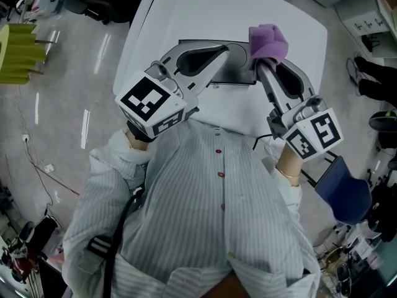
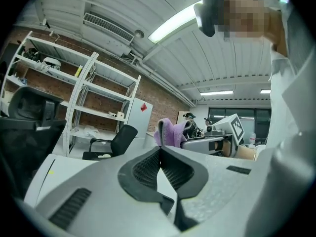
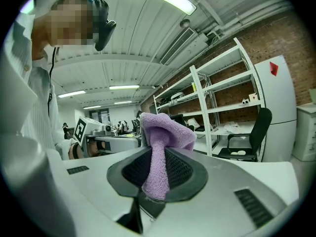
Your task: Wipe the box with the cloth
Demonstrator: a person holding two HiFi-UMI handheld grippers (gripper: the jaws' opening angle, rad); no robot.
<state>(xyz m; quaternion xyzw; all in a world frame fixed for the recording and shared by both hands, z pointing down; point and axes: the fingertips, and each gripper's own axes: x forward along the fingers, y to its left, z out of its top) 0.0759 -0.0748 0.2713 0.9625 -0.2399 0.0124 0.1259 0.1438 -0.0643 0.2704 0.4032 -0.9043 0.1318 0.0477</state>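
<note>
My right gripper (image 1: 265, 59) is shut on a purple cloth (image 1: 268, 41), which bunches above its tips. In the right gripper view the cloth (image 3: 160, 132) hangs down between the black pads of that gripper (image 3: 157, 174). My left gripper (image 1: 227, 49) is shut with nothing in it; in its own view the pads of the left gripper (image 2: 161, 157) meet and the cloth (image 2: 170, 131) shows beyond them. Both grippers are held up, tips close together, over a grey box (image 1: 239, 74) on the white table (image 1: 186, 11). The grippers hide most of the box.
A yellow object (image 1: 18, 51) stands on the floor at the left, a blue chair (image 1: 344, 188) at the right. Metal shelves (image 2: 74, 83), a black office chair (image 2: 111, 142) and a white cabinet (image 3: 284, 112) stand around the room.
</note>
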